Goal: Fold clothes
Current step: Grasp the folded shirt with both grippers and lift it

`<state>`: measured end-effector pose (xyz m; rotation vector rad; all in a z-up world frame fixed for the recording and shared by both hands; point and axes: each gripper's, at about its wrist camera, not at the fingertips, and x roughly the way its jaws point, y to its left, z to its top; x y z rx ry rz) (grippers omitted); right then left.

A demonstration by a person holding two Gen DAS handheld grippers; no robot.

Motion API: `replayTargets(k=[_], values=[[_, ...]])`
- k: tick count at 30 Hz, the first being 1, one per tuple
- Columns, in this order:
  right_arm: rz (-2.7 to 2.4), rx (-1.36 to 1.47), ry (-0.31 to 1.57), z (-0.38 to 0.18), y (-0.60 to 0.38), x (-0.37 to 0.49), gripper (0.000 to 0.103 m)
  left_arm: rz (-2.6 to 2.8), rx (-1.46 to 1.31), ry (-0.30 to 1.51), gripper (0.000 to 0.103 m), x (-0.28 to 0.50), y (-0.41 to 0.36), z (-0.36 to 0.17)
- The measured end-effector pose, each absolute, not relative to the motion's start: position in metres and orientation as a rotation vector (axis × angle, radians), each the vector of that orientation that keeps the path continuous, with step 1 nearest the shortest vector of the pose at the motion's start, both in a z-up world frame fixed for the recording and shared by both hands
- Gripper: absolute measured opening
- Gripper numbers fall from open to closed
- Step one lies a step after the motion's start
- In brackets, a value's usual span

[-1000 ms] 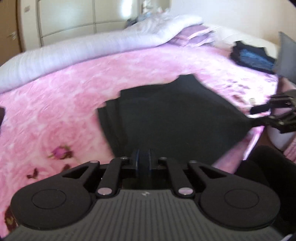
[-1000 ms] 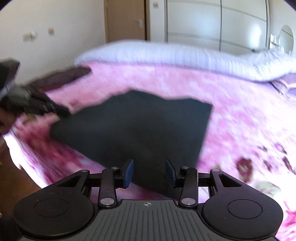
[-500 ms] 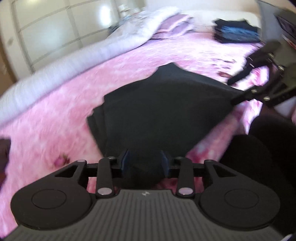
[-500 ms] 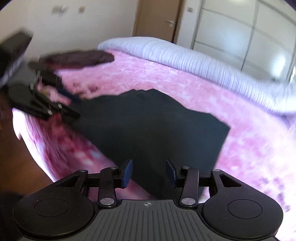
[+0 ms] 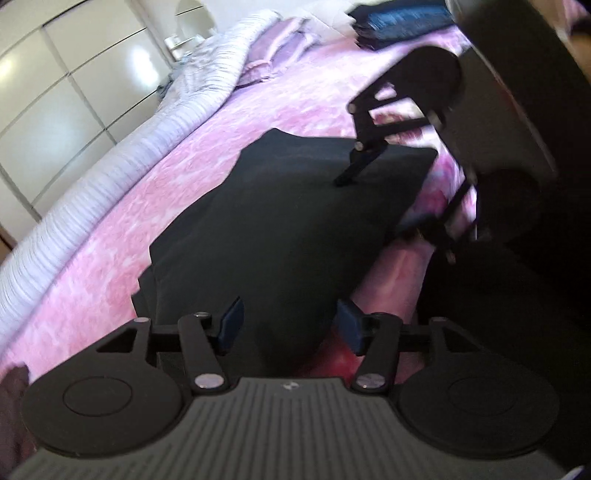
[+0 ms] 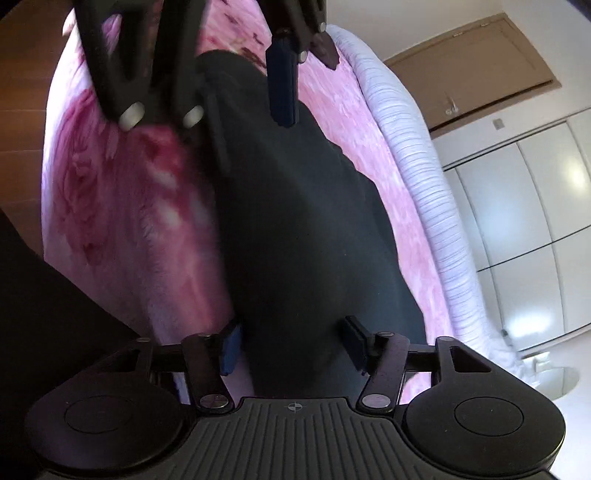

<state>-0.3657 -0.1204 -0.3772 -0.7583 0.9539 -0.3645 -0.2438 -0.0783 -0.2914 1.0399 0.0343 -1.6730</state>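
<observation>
the left gripper [image 5: 287, 325], black with blue pads, hangs low at the near edge of the bed with its jaws spread; they have just been opening, and the near corner of the folded black cloth garment [image 5: 295, 221] lies between the pads without being pinched. the right gripper [image 6: 293, 345] stands at the garment's other end, its jaws parted and just now closing a little, the dark fabric running between the pads, which do not press on it. the black garment lies flat on the pink rose-patterned plush blanket [image 5: 110, 266], close to the bed's near edge, stretched between the two grippers. beyond it a pale lilac ribbed duvet roll [image 5: 122, 155] runs along the far side of the bed. farther off sits a stack of dark blue folded clothes [image 5: 399, 18], and behind everything stand glossy cream wardrobe doors [image 5: 66, 85].
</observation>
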Motion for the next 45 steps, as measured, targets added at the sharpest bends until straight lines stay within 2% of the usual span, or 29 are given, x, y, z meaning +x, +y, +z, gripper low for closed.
replayTargets(k=[1,2,6,7,8,9,11,16,27,32,36,40,45], values=[[-0.364,-0.694,0.937,-0.369,-0.126,-0.368,0.034,-1.661,1.072,-0.003,0.052,-0.247,-0.079,-0.295],[-0.368,-0.655,0.915,-0.361,-0.13,-0.372,0.03,-1.644,1.105,-0.051,0.052,-0.251,-0.08,-0.299],[-0.399,-0.534,0.845,-0.328,-0.143,-0.385,0.027,-1.573,1.248,-0.243,0.052,-0.263,-0.09,-0.317],[-0.407,-0.51,0.831,-0.322,-0.145,-0.387,0.027,-1.555,1.286,-0.292,0.044,-0.265,-0.093,-0.323],[-0.409,-0.491,0.829,-0.319,-0.147,-0.39,0.028,-1.538,1.318,-0.332,0.026,-0.266,-0.097,-0.327],[-0.412,-0.483,0.833,-0.319,-0.148,-0.391,0.028,-1.534,1.331,-0.332,0.02,-0.265,-0.102,-0.329],[-0.416,-0.504,0.84,-0.326,-0.142,-0.394,0.031,-1.543,1.339,-0.304,0.016,-0.261,-0.111,-0.328],[-0.425,-0.674,0.827,-0.365,-0.111,-0.398,0.058,-1.592,1.279,-0.18,0.014,-0.247,-0.126,-0.314],[-0.485,-0.852,0.865,-0.408,-0.143,-0.362,0.06,-1.632,1.251,-0.077,0.016,-0.237,-0.139,-0.303],[-0.498,-0.832,0.865,-0.411,-0.151,-0.364,0.058,-1.635,1.253,-0.07,0.017,-0.235,-0.142,-0.307],[-0.492,-0.772,0.873,-0.41,-0.155,-0.357,0.044,-1.628,1.258,-0.08,0.018,-0.241,-0.136,-0.306],[-0.48,-0.706,0.88,-0.402,-0.16,-0.355,0.035,-1.602,1.27,-0.102,0.025,-0.245,-0.133,-0.312],[-0.467,-0.689,0.894,-0.391,-0.162,-0.351,0.031,-1.567,1.292,-0.144,0.028,-0.248,-0.135,-0.32]])
